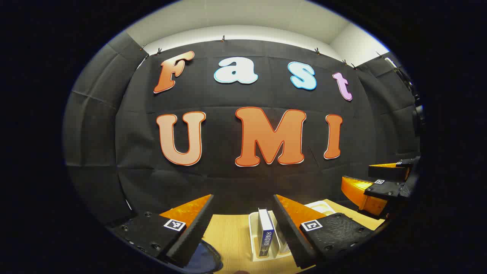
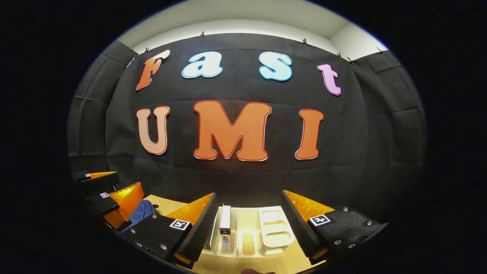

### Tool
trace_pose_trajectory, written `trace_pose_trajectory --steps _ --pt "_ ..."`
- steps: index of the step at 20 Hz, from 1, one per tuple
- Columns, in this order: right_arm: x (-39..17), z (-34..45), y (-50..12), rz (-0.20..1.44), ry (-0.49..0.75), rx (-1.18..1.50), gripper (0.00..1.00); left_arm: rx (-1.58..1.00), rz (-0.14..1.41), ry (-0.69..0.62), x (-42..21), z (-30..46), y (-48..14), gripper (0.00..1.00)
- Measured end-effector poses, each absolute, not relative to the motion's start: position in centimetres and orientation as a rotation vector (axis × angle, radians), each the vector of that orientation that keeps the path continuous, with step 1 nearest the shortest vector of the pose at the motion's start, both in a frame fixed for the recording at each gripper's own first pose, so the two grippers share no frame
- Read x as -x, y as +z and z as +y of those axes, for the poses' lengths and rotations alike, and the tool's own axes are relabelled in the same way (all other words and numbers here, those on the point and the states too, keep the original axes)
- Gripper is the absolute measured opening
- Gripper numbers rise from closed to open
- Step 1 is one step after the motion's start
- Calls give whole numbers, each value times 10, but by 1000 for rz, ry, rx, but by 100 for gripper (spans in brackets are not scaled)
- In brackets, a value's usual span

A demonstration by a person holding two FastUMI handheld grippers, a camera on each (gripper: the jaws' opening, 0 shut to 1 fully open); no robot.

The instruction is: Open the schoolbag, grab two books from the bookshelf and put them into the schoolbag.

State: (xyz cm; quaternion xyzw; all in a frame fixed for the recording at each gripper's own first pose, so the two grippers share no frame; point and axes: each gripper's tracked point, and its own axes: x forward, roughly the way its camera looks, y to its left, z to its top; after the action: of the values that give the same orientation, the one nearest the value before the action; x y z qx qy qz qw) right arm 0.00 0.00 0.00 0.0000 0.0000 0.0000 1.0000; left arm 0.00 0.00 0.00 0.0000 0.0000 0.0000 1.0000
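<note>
Schoolbag, a dark blue fabric one (image 1: 203,260), peeks in at the very bottom of the left gripper view, just under the left tongs (image 1: 243,228), and those tongs are spread wide with nothing between them! In the right gripper view the same blue fabric (image 2: 141,213) lies off to the left on the pale wooden tabletop (image 2: 243,264), tucked behind the near finger of the right tongs (image 2: 249,224), which also stand wide apart and hold nothing. Between the left tongs' fingers, a little farther on, stands the white plastic bookshelf with upright dividers (image 1: 254,238), and in it an upright book with a dark blue spine (image 1: 265,238), set squarely in the gap and untouched by either finger. Over in the right gripper view the bookshelf (image 2: 274,230) sits framed by the fingers too, with an upright book showing a white spine with a dark lower band (image 2: 225,230) in its left slot, close beside the left-hand finger but apart from it; the slots to its right stand bare. Farther out, the other gripper hangs off at the edge of each view, at the right in one and at the left in the other. Beyond everything, the black cloth wall.
</note>
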Motion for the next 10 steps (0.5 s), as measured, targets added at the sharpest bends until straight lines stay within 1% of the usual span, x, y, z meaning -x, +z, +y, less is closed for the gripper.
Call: trace_pose_trajectory --steps 5,10 --pt "1 -1 0 0 -4 2 97 -2 0 3 0 2 -2 93" --pt "1 1 -3 9 -1 2 97 -11 10 -3 0 1 -9 94"
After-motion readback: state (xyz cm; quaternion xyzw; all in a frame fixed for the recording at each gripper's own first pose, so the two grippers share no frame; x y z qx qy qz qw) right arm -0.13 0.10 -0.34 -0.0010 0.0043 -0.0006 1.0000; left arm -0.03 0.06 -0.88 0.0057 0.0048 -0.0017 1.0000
